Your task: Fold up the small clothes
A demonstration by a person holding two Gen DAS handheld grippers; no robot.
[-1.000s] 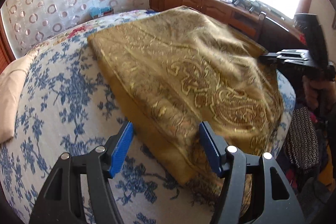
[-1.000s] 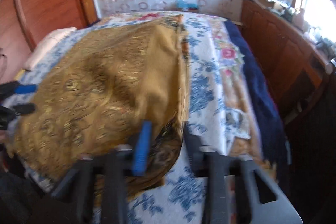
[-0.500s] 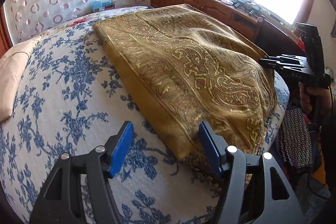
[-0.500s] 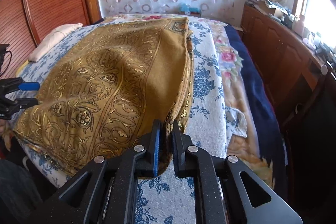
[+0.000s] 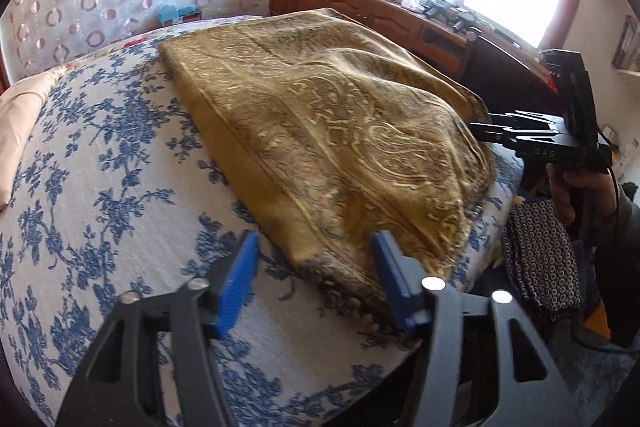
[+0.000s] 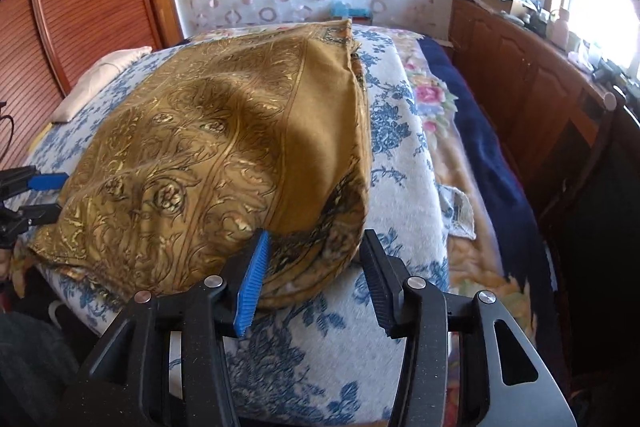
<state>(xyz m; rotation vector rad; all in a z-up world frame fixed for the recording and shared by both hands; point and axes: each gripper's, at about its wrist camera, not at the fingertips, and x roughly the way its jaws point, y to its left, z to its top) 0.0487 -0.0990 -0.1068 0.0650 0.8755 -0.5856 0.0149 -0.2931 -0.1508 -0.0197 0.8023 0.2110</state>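
gold paisley cloth (image 5: 328,131) folded on floral bedspread (image 5: 100,187) — both hand-held grippers agape

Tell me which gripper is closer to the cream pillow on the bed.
Left. The left gripper is at the gold cloth's near corner, on the side where the pillow lies. The right gripper is at the cloth's opposite corner, with the whole cloth between.

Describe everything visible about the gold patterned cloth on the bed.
The gold patterned cloth looks like woven fabric with paisley scrollwork, plain mustard borders and a fringed near end. It lies folded over, slightly billowed, on the blue floral bedspread. Both the left hand-held gripper and the right hand-held gripper are open at its near corners, gripping nothing.
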